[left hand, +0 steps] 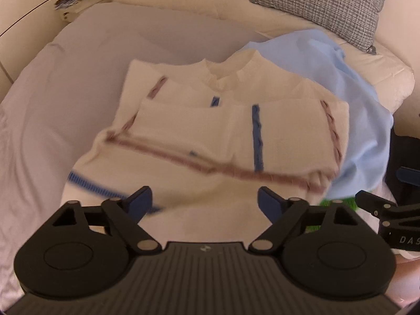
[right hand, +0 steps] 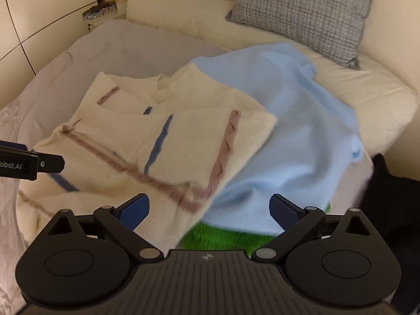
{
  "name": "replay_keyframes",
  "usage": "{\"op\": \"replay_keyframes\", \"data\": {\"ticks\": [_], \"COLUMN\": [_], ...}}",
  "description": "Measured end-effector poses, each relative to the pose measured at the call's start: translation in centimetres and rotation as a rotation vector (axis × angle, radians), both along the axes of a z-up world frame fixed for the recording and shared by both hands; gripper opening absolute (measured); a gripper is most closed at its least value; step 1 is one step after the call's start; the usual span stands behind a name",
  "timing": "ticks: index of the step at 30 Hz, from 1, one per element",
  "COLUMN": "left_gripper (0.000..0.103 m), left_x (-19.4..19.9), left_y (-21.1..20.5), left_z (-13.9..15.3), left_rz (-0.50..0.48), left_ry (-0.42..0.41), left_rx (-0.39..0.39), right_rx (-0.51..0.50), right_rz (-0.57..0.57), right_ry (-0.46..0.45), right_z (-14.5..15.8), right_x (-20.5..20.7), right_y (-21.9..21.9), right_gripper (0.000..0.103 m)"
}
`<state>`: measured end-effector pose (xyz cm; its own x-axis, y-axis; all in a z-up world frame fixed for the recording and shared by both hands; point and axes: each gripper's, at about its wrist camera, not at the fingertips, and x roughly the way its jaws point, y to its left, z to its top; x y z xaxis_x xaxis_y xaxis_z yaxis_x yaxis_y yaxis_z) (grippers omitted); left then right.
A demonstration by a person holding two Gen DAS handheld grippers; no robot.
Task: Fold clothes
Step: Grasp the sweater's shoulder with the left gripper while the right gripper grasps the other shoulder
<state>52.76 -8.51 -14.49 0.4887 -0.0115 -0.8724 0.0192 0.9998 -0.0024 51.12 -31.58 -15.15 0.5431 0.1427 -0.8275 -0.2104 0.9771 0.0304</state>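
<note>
A cream knit sweater [left hand: 199, 131] with blue and mauve cable stripes lies partly folded on the bed; it also shows in the right wrist view [right hand: 168, 141]. Its right edge rests on a light blue garment [left hand: 341, 99], seen too in the right wrist view [right hand: 294, 136]. A green garment [right hand: 223, 239] peeks out beneath both. My left gripper [left hand: 204, 204] is open and empty just above the sweater's near hem. My right gripper [right hand: 210, 210] is open and empty over the sweater's right corner and the blue garment. Each gripper's tip shows at the edge of the other's view.
The clothes lie on a lilac sheet [left hand: 78, 84] over a cream bed or sofa [right hand: 367, 92]. A grey checked cushion [right hand: 302, 13] leans at the back right. A dark object [right hand: 393, 204] sits at the right. A wall and small shelf [right hand: 102, 10] are at the back left.
</note>
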Motion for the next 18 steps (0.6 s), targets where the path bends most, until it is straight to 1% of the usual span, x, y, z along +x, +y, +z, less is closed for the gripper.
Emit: {"op": "replay_keyframes", "data": {"ticks": [1,3,5,6,7,8,9,11,12,13,16,18], "left_gripper": [0.071,0.068,0.062,0.054,0.042,0.036,0.032,0.032,0.031,0.027,0.015,0.015], "left_x": [1.1,3.3,5.5,6.5,7.5,8.6,9.6,11.6,12.5,13.5,16.6,18.7], "left_y": [0.1,0.4,0.8,1.0,1.3,1.7,2.0,2.7,2.9,3.2,3.7,4.2], "left_z": [-0.4,-1.1,-1.9,-2.3,-2.7,-3.2,-3.6,-4.4,-4.7,-5.0,-6.1,-7.0], "left_rz": [-0.009,-0.023,-0.036,-0.038,-0.041,-0.042,-0.040,-0.041,-0.049,-0.058,-0.101,-0.123], "left_ry": [-0.001,-0.007,-0.008,-0.007,-0.004,0.002,0.010,0.011,0.006,0.000,-0.024,-0.025], "left_rx": [-0.002,-0.011,-0.013,-0.009,-0.006,-0.010,-0.016,-0.036,-0.037,-0.038,-0.019,0.000], "right_rx": [0.004,0.009,0.007,0.008,0.018,0.027,0.034,0.046,0.051,0.056,0.057,0.062], "right_rz": [0.005,0.020,0.033,0.039,0.046,0.053,0.056,0.061,0.062,0.063,0.063,0.061], "right_ry": [0.002,0.000,-0.009,-0.013,-0.014,-0.014,-0.010,-0.004,-0.006,-0.009,-0.016,-0.023], "right_z": [-0.4,-1.1,-1.6,-1.9,-2.2,-2.4,-2.7,-3.3,-3.6,-3.9,-4.6,-5.1], "right_x": [1.1,3.1,5.0,5.9,6.9,7.8,8.7,10.5,11.3,12.2,14.8,16.3], "right_y": [-0.1,-0.2,-0.2,-0.3,-0.3,-0.4,-0.4,-0.5,-0.5,-0.5,-0.5,-0.6], "right_gripper": [0.095,0.092,0.087,0.084,0.077,0.068,0.064,0.053,0.051,0.047,0.042,0.042]}}
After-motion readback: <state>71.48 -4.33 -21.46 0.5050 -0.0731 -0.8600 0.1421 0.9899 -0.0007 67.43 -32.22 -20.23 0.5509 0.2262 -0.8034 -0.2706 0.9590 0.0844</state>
